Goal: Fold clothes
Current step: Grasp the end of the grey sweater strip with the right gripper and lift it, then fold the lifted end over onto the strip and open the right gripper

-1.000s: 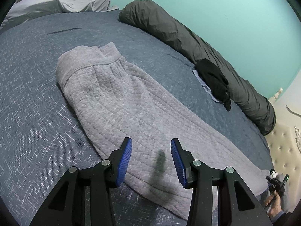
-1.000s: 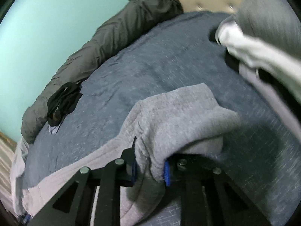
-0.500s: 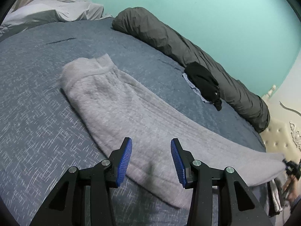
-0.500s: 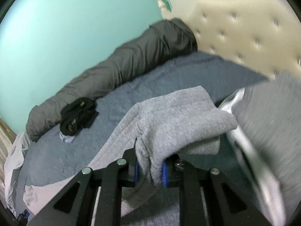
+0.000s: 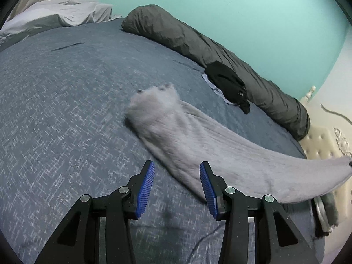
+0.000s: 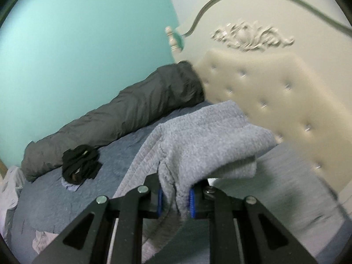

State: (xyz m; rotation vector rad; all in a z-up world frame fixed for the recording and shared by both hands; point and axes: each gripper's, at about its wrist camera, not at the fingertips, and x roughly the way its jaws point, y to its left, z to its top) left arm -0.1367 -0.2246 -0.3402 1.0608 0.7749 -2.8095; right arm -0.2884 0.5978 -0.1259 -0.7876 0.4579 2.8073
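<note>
A long grey quilted garment (image 5: 198, 140) stretches across the blue bedspread (image 5: 66, 110), its far end blurred with motion and its right end raised off the bed. My right gripper (image 6: 175, 200) is shut on one end of the grey garment (image 6: 204, 145), which drapes over the blue pads and hangs in the air. My left gripper (image 5: 176, 189) hovers above the bedspread beside the garment's lower edge, open, with nothing between its blue pads.
A dark grey rolled duvet (image 5: 220, 50) lies along the teal wall, with a black garment (image 5: 228, 83) next to it. Pale bedding (image 5: 66, 15) is piled at the far left. A cream tufted headboard (image 6: 275, 92) stands behind the bed.
The right gripper has risen with the garment's end, dragging the whole garment rightward across the bed. The left gripper shifted and stayed open.
</note>
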